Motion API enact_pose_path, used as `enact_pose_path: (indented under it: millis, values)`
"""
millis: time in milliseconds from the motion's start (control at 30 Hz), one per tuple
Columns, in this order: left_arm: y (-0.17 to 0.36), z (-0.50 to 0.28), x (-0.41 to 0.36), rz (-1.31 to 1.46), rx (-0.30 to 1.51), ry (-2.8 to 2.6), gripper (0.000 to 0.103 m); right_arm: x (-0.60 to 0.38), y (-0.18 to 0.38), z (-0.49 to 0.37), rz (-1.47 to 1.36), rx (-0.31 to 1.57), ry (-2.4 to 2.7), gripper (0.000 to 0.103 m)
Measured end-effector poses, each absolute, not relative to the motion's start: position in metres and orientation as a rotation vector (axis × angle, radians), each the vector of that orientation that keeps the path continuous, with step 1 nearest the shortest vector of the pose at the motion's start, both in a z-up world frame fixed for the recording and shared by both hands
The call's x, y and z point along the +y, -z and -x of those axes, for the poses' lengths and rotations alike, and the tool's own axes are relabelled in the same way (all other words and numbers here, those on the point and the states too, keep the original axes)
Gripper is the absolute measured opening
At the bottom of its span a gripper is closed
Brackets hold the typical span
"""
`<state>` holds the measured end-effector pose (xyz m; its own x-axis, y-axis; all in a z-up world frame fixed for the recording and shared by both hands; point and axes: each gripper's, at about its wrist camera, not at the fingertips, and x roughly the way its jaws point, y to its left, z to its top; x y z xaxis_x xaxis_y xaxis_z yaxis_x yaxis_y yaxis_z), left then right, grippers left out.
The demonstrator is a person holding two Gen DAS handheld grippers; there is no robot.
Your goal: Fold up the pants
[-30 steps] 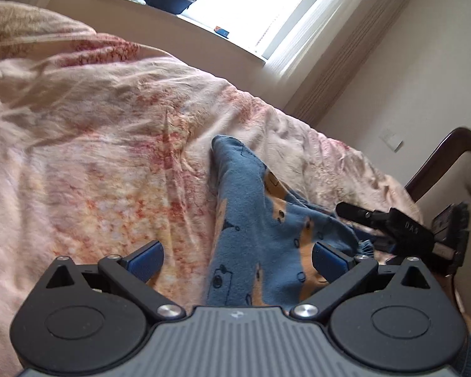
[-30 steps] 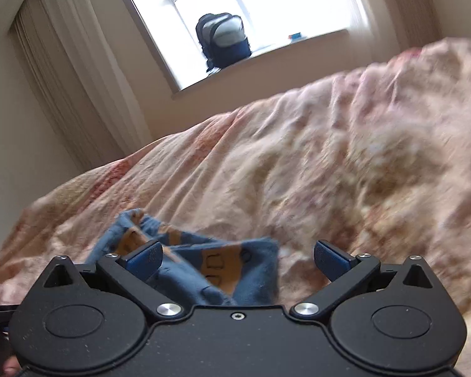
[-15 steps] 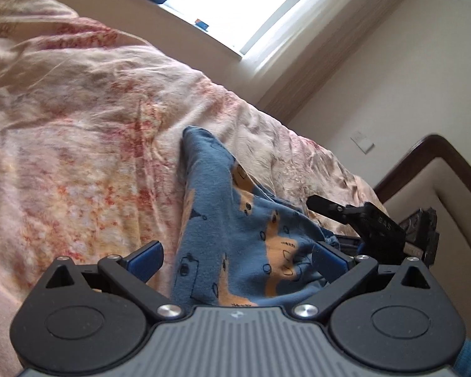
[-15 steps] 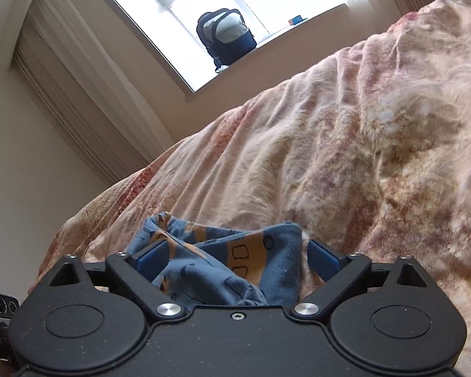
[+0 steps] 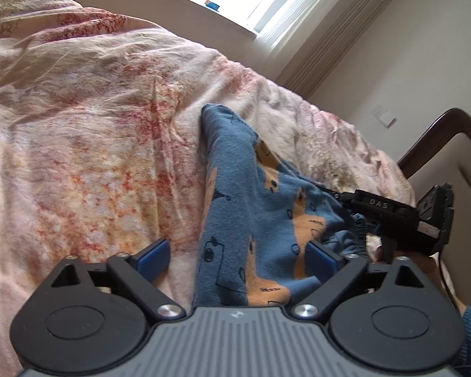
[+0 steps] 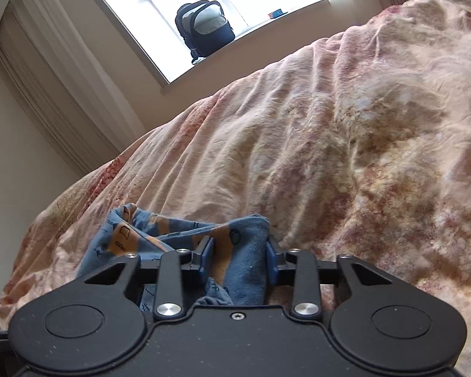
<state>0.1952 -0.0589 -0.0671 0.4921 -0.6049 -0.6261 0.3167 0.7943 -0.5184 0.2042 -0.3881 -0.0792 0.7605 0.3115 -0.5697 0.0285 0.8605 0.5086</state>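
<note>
The right gripper (image 6: 238, 259) has its blue pads drawn in on a bunched fold of the pants (image 6: 245, 270), pinching the blue fabric between them. The left gripper (image 5: 237, 256) stands wide apart, its pads on either side of the pants (image 5: 235, 207), not pressing them; the right pad touches the cloth. The pants, blue with orange patches, lie crumpled on the bed's pink floral duvet (image 5: 88, 144). In the left wrist view the right gripper (image 5: 345, 196) reaches in at the waistband end. A dark backpack (image 6: 204, 31) sits on the windowsill; its contents are hidden.
</note>
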Motion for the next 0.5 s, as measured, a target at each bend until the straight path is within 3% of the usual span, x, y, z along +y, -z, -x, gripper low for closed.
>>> enact_pose_path:
  millis: [133, 300, 500]
  values:
    - [0.066, -0.194, -0.059, 0.355, 0.905, 0.545, 0.079, -0.378, 0.075, -0.204, -0.449, 0.693, -0.152, 0.025]
    - [0.063, -0.191, -0.059, 0.329, 0.905, 0.548, 0.046, -0.367, 0.071, -0.202, -0.378, 0.675, -0.134, 0.011]
    - [0.058, -0.188, -0.057, 0.348, 0.917, 0.512, 0.025, -0.357, 0.064, -0.200, -0.328, 0.664, -0.095, 0.008]
